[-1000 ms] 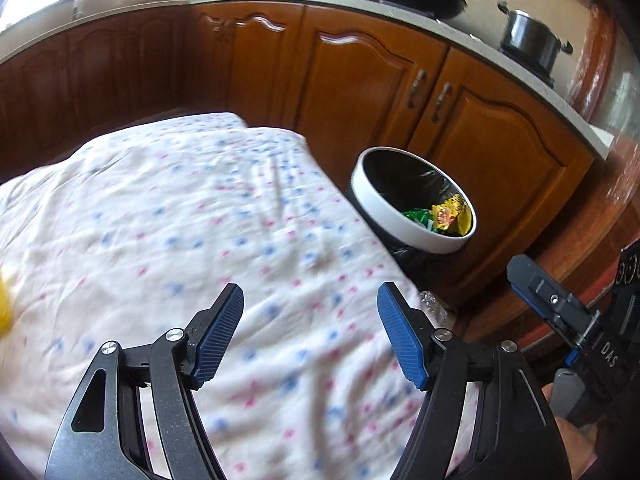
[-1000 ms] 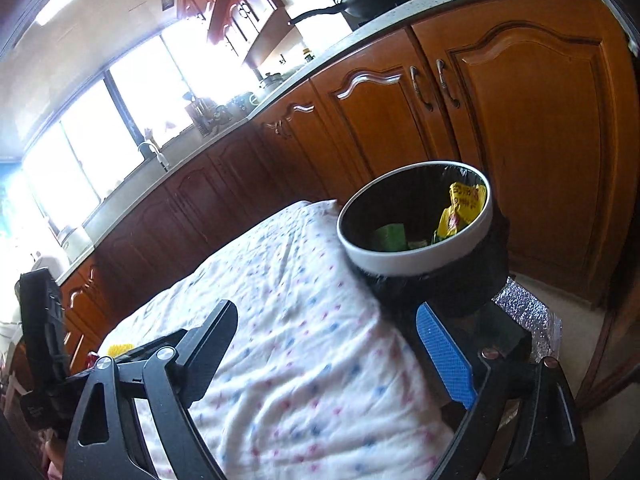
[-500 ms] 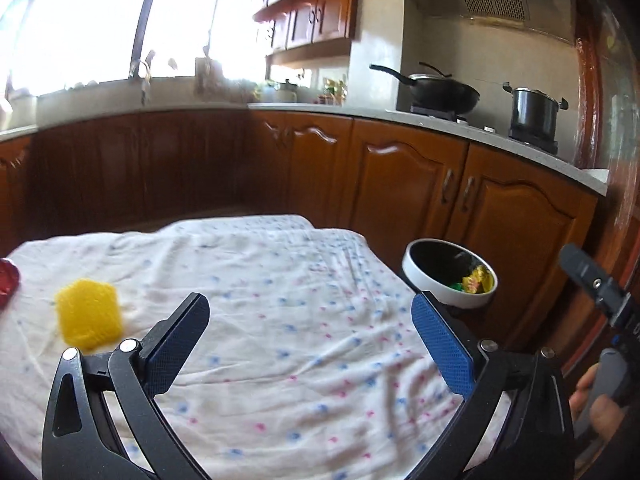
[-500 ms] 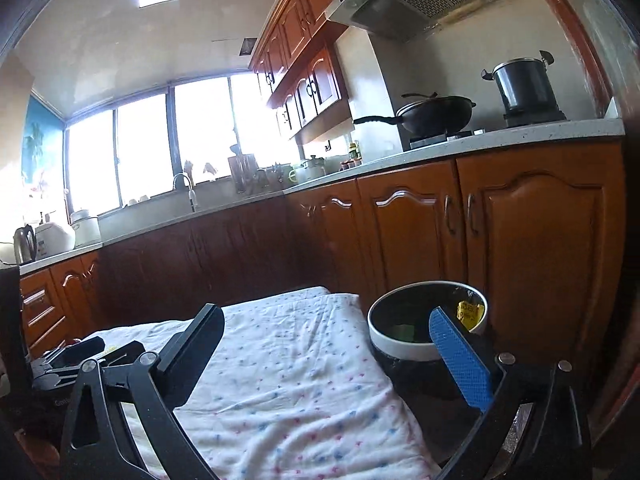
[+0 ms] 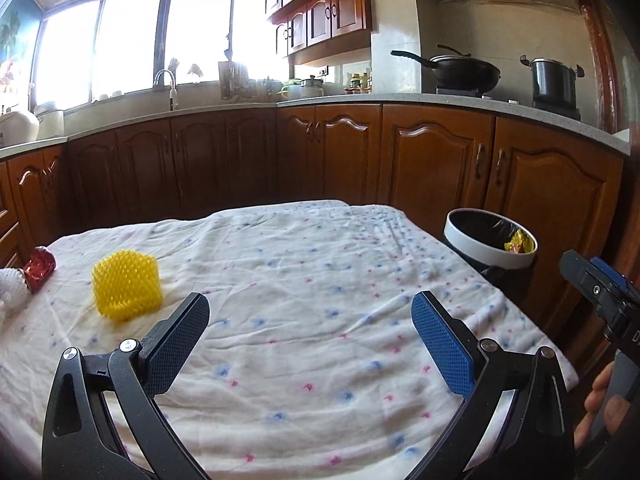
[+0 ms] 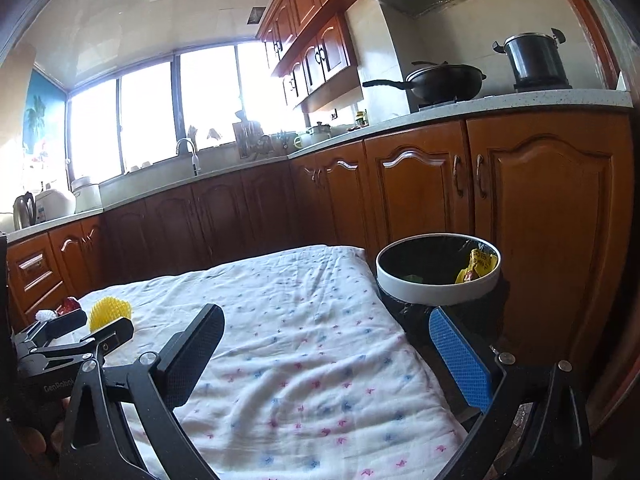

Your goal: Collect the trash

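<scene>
A yellow spiky foam piece lies on the left of the flowered tablecloth; it also shows in the right wrist view. A red crumpled wrapper and a white foam net lie at the far left edge. A white-rimmed trash bin with a black liner holds yellow and green wrappers beside the table's right end; it also shows in the right wrist view. My left gripper is open and empty above the cloth. My right gripper is open and empty, near the bin.
Wooden kitchen cabinets wrap around the back and right. A wok and a pot sit on the stove. A sink tap stands under the windows. The other gripper's body shows at the right edge.
Both grippers have pulled back and tilted up from the bin. The bin now looks farther off, and the yellow foam piece and red wrapper have come into view at the left.
</scene>
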